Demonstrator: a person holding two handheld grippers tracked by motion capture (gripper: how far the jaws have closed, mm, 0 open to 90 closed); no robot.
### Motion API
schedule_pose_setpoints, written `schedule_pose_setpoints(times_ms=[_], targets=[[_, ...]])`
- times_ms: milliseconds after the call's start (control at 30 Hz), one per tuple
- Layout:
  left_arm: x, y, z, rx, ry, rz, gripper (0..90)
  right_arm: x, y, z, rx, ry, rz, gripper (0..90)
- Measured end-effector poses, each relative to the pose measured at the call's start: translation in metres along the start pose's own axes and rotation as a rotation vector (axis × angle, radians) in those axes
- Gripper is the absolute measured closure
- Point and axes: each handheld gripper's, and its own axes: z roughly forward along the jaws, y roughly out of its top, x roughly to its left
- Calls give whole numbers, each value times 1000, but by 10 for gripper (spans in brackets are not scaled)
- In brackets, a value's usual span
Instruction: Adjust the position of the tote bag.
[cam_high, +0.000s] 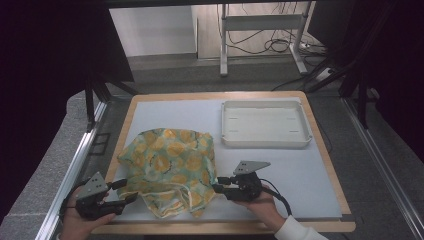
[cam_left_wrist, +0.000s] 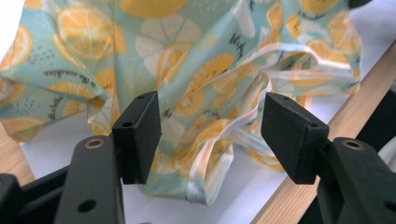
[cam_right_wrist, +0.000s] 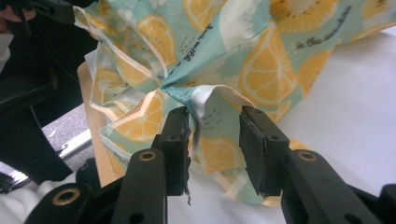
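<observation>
Crumpled lemon-print cloth (cam_high: 170, 167) lies between released left claw (cam_left_wrist: 210, 135) and released right claw (cam_right_wrist: 214, 147).

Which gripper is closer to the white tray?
Right. The right gripper sits at the cloth's near right edge, below the tray. The left gripper is at the cloth's near left corner, farther away.

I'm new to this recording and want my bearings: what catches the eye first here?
A crumpled lemon-print cloth lies on the near left of the pale mat. The left tongs and right tongs flank its near edge, both open, fabric between the right pair's jaws. An empty white tray sits at the far right.
</observation>
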Motion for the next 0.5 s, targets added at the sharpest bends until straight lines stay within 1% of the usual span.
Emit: schedule_pose_setpoints(times_ms=[67,133,333,500], targets=[[1,-3,2,2,5,-11,384,-1,1,-2,-6,-12,-6,629],[2,-4,3,7,18,-16,387,0,2,-3,-6,-28,-18,629],[1,-6,8,31,44,2,416,2,5,-6,-14,-41,-45,612],[4,-9,9,41,50,-4,463,0,5,-6,-17,-48,-43,610]])
